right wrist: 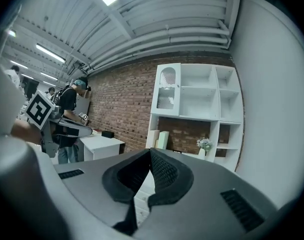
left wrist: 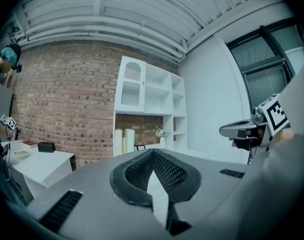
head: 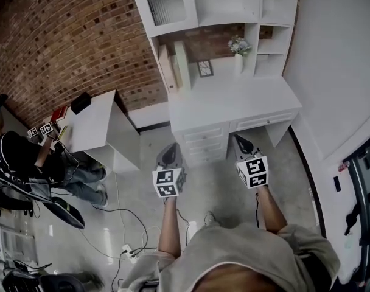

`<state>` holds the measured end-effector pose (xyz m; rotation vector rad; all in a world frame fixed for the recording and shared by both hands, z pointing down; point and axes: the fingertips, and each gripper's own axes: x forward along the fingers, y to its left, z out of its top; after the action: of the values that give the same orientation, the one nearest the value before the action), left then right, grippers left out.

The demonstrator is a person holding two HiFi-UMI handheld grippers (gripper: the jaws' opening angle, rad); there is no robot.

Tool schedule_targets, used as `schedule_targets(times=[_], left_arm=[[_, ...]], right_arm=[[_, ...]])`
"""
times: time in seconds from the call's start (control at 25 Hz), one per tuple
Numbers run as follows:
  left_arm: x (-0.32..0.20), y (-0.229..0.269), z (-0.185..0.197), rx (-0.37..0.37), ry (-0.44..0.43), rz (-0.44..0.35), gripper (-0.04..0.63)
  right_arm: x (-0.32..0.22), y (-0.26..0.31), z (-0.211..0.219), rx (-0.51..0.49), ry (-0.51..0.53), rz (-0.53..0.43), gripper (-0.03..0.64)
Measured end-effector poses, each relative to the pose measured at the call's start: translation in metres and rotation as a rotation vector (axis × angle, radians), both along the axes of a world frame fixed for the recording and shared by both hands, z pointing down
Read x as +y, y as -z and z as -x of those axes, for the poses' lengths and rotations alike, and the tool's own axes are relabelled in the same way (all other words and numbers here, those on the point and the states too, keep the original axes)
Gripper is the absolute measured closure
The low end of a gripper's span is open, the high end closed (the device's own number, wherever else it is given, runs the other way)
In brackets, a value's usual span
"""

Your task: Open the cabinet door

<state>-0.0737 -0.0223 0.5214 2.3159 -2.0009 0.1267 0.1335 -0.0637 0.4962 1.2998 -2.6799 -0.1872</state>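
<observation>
Two clenched, empty tongs, left tongs [head: 171,148] and right tongs [head: 241,141], hang well short of the white desk [head: 233,99], where the hutch's [head: 227,18] upper-left cabinet door [head: 167,5] stands shut and untouched, the opening yet to begin.

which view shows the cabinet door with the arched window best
The left gripper view: the cabinet door shows upright, whole and closed. The right gripper view shows it too, slightly smaller; the head view catches it foreshortened from above, at the top edge.
</observation>
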Motion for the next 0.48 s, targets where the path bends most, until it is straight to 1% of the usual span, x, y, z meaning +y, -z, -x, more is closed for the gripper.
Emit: schedule_targets(times=[0.28, 0.48], left_arm=[[-0.070, 0.012, 0.036, -0.011, -0.025, -0.024, 0.569], [-0.109, 0.007, 0.053, -0.024, -0.047, -0.030, 0.569]], right_arm=[[-0.067, 0.014, 0.039, -0.002, -0.015, -0.028, 0.603], [-0.098, 0.004, 0.056, -0.008, -0.033, -0.027, 0.603]])
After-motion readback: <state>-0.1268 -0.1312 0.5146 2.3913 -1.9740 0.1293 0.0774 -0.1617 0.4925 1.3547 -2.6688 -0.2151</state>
